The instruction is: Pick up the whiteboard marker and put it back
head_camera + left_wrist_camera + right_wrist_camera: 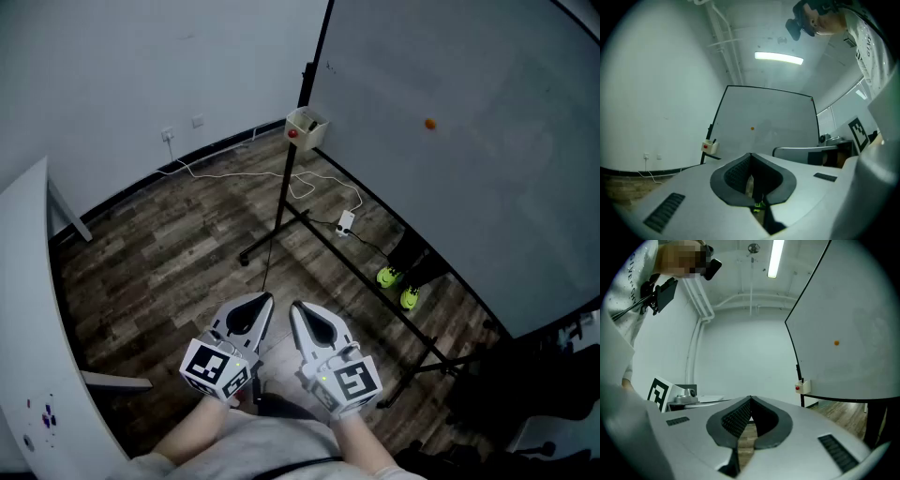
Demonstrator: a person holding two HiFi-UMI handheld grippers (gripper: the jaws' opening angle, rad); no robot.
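Note:
The whiteboard (469, 141) stands on a black frame at the right. On its left edge hangs a small cream box (305, 127) with a red dot. The box shows again in the left gripper view (709, 146) and the right gripper view (802, 386). A dark marker (714, 140) pokes up from the box, also seen as the marker (802, 379). Both grippers are held level near my body, far from the board. My left gripper (267, 298) (750, 153) is shut and empty. My right gripper (295, 306) (750, 398) is shut and empty too.
An orange magnet (429, 123) sticks on the board. White cables and a power strip (345, 223) lie on the wood floor by the stand's legs (272, 244). Green shoes (398, 286) show under the board. A white table (28, 309) stands at the left.

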